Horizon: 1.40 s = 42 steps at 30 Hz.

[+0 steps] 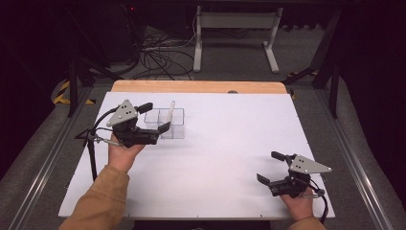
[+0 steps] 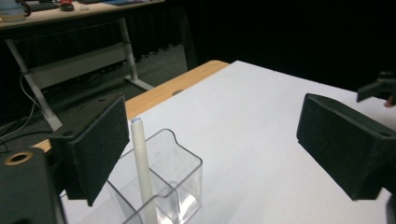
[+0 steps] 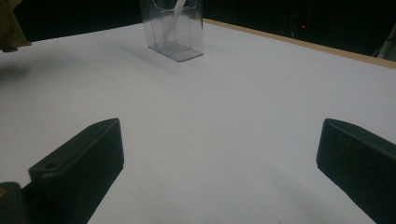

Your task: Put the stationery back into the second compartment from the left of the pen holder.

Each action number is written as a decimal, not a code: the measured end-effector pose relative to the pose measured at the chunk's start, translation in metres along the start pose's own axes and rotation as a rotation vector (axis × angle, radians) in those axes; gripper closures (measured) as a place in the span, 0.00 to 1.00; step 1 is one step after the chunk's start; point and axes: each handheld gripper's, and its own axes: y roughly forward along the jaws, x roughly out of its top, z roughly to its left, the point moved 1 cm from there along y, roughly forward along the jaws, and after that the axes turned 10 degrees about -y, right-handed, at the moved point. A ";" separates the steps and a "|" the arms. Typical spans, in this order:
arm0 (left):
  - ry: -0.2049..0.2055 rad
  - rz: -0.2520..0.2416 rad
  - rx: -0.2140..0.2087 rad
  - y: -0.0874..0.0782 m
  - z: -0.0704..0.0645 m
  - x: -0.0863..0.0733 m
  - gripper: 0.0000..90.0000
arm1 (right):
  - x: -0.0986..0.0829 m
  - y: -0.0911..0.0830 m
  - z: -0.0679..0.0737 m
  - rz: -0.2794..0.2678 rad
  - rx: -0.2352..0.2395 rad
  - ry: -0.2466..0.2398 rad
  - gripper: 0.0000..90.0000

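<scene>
A clear plastic box [image 1: 165,123] with two compartments stands at the back left of the white table [image 1: 225,143]. A white pen [image 1: 169,114] leans upright in its right compartment. My left gripper [image 1: 154,118] hovers open just left of the box, its jaws spread on either side of the box's left end. In the left gripper view the pen [image 2: 142,163] rises from the box [image 2: 175,182] between the wide-apart jaws. My right gripper [image 1: 271,167] stands open near the front right corner, nothing between its jaws. The box [image 3: 173,28] with the pen [image 3: 176,13] lies far ahead in the right gripper view.
The white sheet covers a wooden tabletop whose bare strip [image 1: 198,86] runs along the far edge. Beyond it are a white desk frame [image 1: 235,33] and loose cables [image 1: 160,57] on the floor. Dark stands flank both sides of the table.
</scene>
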 end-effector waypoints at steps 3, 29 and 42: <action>-0.012 0.008 -0.022 -0.010 -0.003 -0.002 0.06 | 0.000 0.000 0.000 0.013 0.009 0.000 0.02; -0.037 0.104 -0.017 -0.060 0.003 -0.086 0.04 | 0.001 0.002 0.002 0.033 0.016 -0.013 0.02; -0.082 0.125 0.014 -0.066 0.014 -0.128 0.04 | 0.001 0.002 0.003 0.036 0.020 -0.017 0.02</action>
